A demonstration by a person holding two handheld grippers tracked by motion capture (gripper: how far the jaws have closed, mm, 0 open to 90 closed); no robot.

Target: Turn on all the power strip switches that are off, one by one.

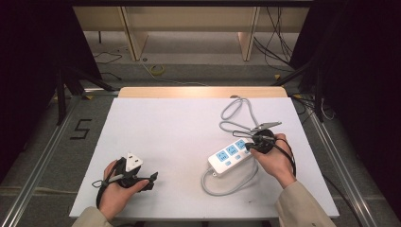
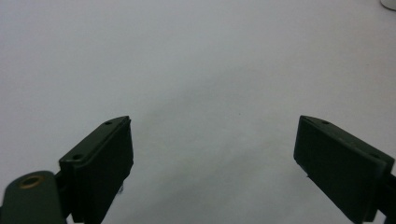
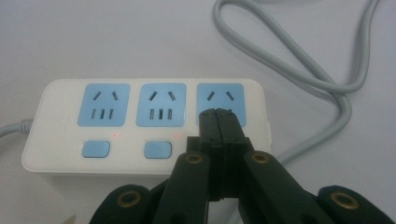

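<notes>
White rectangular plastic power strip [image 3: 144, 126] with three light-blue sockets lies on the white counter [image 1: 179, 137], right of centre, its grey round cable [image 3: 299, 60] looping beyond the far end and a further run curving past the near end. Two small red lamps glow beside the two visible light-blue square buttons. Right gripper [image 3: 219, 122]: the two black fingers are pressed fully together, nothing between them, with tips over the socket at the strip's cable-loop end, where the third button would sit; contact with the strip cannot be confirmed. Left gripper [image 2: 212, 149]: well apart from the strip, over bare counter to its left near the front edge; fingers spread wide and empty.
</notes>
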